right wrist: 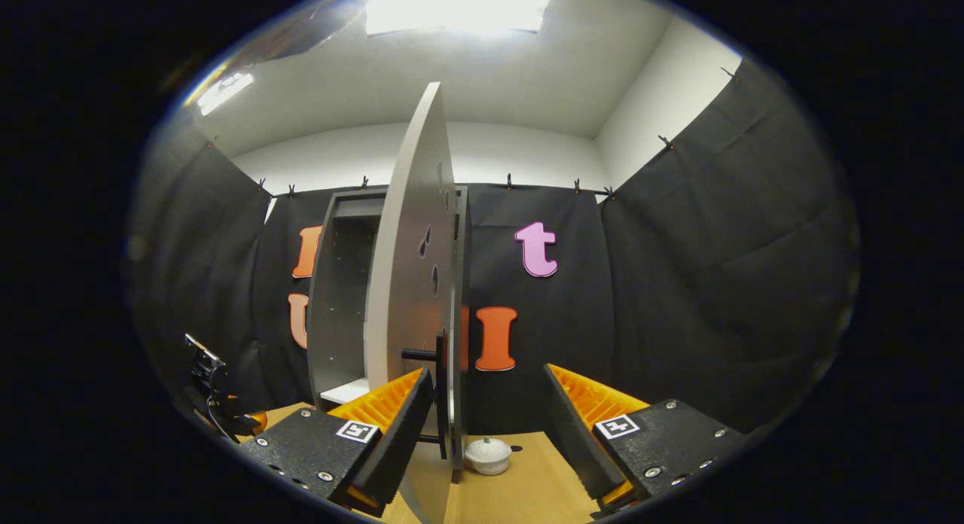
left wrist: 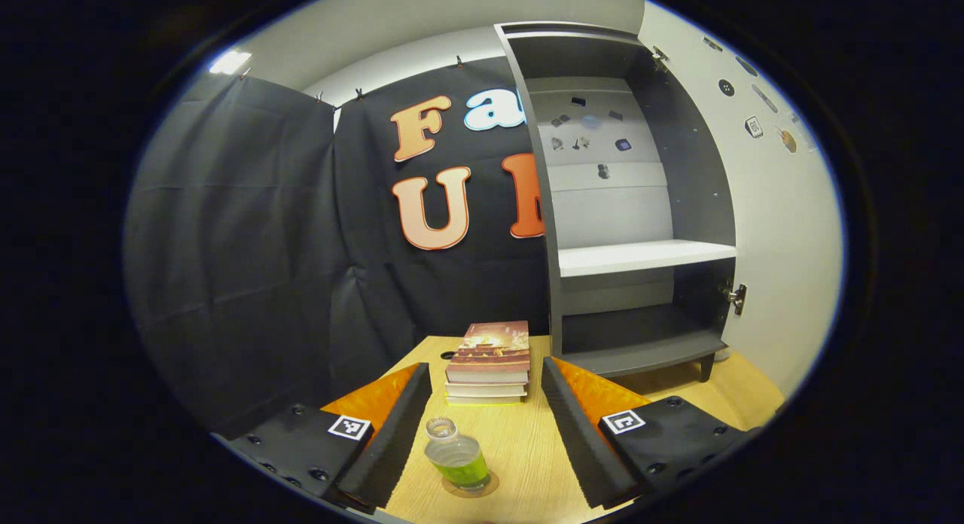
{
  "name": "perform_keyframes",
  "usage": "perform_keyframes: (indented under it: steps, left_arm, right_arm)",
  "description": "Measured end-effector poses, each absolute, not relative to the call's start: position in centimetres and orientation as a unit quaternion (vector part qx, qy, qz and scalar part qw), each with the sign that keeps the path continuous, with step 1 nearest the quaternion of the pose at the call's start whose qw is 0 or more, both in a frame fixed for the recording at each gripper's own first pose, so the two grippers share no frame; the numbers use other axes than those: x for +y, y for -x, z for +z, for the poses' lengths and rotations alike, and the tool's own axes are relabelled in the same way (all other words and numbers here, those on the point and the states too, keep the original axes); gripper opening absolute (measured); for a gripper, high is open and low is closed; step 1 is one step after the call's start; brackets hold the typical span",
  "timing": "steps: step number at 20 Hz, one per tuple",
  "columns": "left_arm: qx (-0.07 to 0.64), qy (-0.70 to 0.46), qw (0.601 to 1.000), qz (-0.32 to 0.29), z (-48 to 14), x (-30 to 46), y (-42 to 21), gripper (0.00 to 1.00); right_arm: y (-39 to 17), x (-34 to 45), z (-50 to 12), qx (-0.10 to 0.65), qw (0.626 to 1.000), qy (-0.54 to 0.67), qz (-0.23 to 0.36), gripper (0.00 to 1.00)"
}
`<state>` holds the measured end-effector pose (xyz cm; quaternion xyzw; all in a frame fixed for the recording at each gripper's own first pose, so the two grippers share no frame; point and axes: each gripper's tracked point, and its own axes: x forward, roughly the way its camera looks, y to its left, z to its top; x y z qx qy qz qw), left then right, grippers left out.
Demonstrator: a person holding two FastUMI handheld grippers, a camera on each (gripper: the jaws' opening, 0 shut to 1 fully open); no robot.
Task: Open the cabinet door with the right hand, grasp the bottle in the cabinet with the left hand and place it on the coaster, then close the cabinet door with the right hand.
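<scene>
Closing door (right wrist: pixel 410 283) remains | bottle (left wrist: pixel 456 456) on coaster (left wrist: pixel 482 485), surface's near edge | left tool (left wrist: pixel 482 434) apart | right tool (right wrist: pixel 482 434) apart by handle (right wrist: pixel 440 396) | door: stiff, light; grip handle

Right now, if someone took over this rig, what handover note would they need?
Left hand-held gripper: open, empty, with the bottle standing between its fingers, not gripped.
Right hand-held gripper: open, empty, just in front of the cabinet door near its handle.
Things: bottle stands upright on the coaster on the table, in front of a stack of books. Cabinet is open, its shelves bare.
Done: door opened, bottle placed on coaster.
Left: close the door with the right gripper.
</scene>
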<state>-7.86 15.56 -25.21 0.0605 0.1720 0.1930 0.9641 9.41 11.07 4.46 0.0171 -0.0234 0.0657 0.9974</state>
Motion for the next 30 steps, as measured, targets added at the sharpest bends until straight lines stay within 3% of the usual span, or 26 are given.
perform_keyframes:
  steps: [13,14,15,16,18,22,23,25,30]
  left_arm:
    - [0.145,-0.085,0.964,0.208,-19.4,13.2,5.6,0.96]
    - [0.146,-0.094,0.963,0.207,-19.0,13.0,5.3,0.99]
    - [0.144,-0.102,0.962,0.208,-18.5,12.6,5.2,0.96]
    - [0.141,-0.105,0.963,0.205,-18.1,12.1,4.8,0.99]
    - [0.134,-0.107,0.965,0.199,-17.3,11.0,4.1,0.96]
    - [0.135,-0.096,0.969,0.183,-17.1,9.0,3.2,0.96]
    - [0.138,-0.098,0.969,0.18,-17.1,8.7,3.2,1.0]
    - [0.135,-0.1,0.971,0.171,-16.8,8.2,2.7,0.96]
    - [0.13,-0.077,0.978,0.143,-16.9,8.7,0.7,1.0]
  right_arm:
    - [-11.0,13.5,0.5,0.019,0.972,-0.098,0.214,0.89]
    - [-11.0,13.7,0.5,0.022,0.968,-0.111,0.225,0.89]
    - [-10.8,13.9,0.2,0.024,0.964,-0.119,0.237,0.89]
    - [-10.6,14.2,0.3,0.024,0.96,-0.126,0.248,0.88]
    - [-10.4,14.7,0.3,0.022,0.955,-0.13,0.267,0.87]
    - [-11.9,16.4,0.1,0.03,0.943,-0.142,0.298,0.87]
    - [-12.1,16.5,0.1,0.033,0.941,-0.147,0.302,0.87]
    - [-12.1,16.6,0.4,0.031,0.942,-0.146,0.302,0.87]
    - [-11.2,18.3,0.1,0.026,0.943,-0.124,0.308,0.86]
